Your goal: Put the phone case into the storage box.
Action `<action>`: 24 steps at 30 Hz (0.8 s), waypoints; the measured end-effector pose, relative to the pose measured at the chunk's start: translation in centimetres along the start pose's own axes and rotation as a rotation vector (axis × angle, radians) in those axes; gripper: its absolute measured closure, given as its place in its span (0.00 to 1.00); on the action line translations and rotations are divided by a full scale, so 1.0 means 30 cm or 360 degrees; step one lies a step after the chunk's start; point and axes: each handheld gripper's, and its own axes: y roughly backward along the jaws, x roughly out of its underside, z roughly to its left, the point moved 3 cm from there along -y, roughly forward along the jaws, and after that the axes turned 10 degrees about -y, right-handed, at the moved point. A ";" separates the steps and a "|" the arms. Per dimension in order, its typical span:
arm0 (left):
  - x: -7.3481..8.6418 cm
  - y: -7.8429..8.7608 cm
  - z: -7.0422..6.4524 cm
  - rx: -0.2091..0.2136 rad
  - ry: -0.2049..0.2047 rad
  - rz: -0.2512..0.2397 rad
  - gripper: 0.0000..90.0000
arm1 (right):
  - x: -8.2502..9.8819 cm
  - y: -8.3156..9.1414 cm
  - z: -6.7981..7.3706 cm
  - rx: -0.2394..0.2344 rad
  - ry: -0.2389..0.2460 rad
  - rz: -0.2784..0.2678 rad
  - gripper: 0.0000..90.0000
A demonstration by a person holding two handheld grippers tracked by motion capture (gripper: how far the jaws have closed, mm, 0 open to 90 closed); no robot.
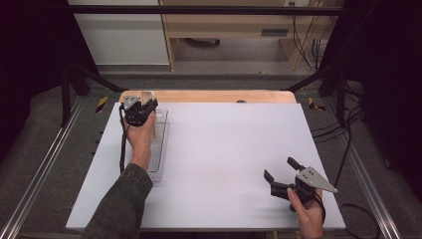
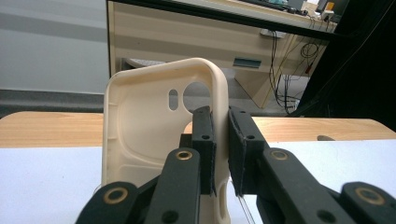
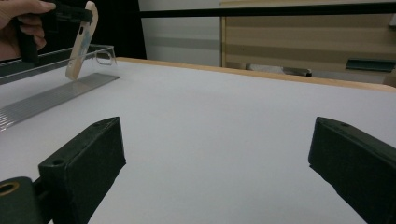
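White table (image 1: 219,164) fills mid-frame of the high view, with a clear tray (image 1: 160,149) at its left edge. At upper left the left gripper (image 1: 149,106) is clamped on the side wall of a cream phone case (image 2: 154,135), held upright above the tray's far end; the right gripper (image 1: 279,172) sits idle at lower right, jaws wide apart, nothing between. Risk: thin edge pinch, so the case may twist or slip out and drop beside the tray, or knock its wall if lowered tilted.

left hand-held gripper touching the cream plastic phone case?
Touching. The left gripper view shows the left hand-held gripper with its two black jaws clamped on one side wall of the cream plastic phone case.
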 end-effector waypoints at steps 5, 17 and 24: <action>0.002 -0.001 -0.002 0.0006 -0.0008 0.0006 0.90 | 0.000 0.001 0.001 -0.0001 0.0002 0.0002 0.04; 0.007 -0.011 -0.005 0.0007 0.0008 -0.0002 0.90 | 0.000 0.001 0.000 -0.0003 -0.0002 0.0001 0.04; 0.013 -0.021 -0.007 0.0018 0.0013 -0.0001 0.89 | 0.000 0.001 -0.004 -0.0001 -0.0002 0.0003 0.04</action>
